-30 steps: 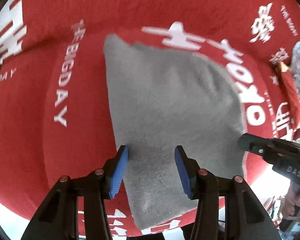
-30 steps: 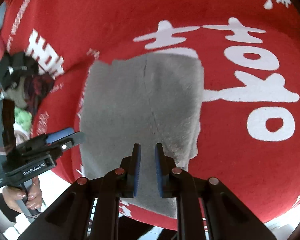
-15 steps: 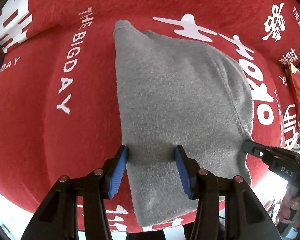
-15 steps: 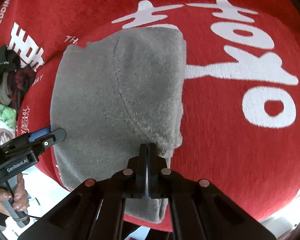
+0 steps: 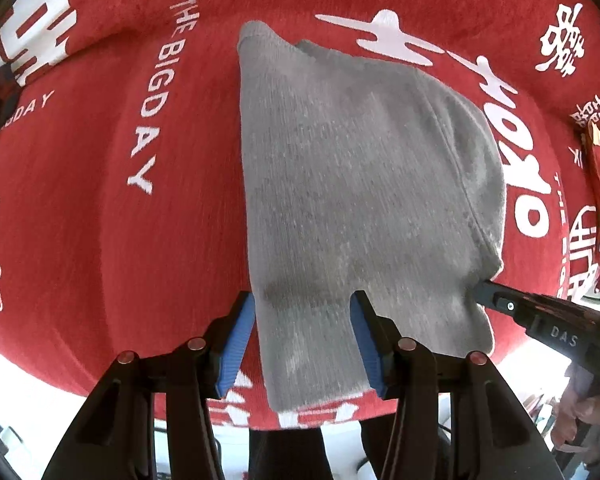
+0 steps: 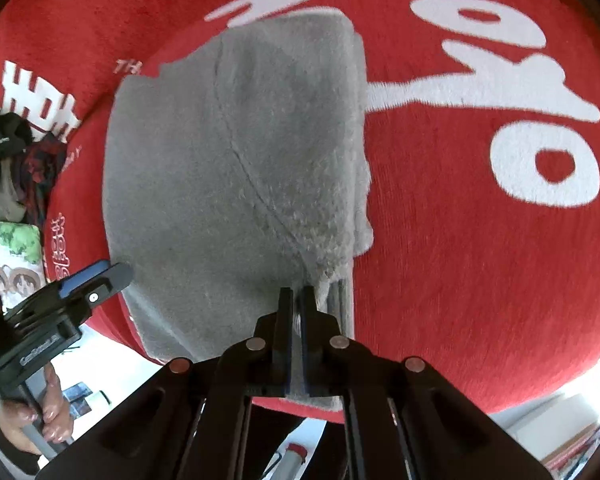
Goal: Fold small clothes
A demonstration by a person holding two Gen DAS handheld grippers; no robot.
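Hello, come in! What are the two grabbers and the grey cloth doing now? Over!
Right gripper shut on grey cloth edge. Left gripper open over the cloth's near end. Cloth flat on red blanket. Nothing in the way.

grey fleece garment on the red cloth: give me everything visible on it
The grey fuzzy fleece garment lies flat on the red printed cloth, partly folded, with a curved seam across its top layer and stacked layers along its right edge. The right gripper is shut on fabric near its lower right corner. The left gripper stands open over its near left edge.
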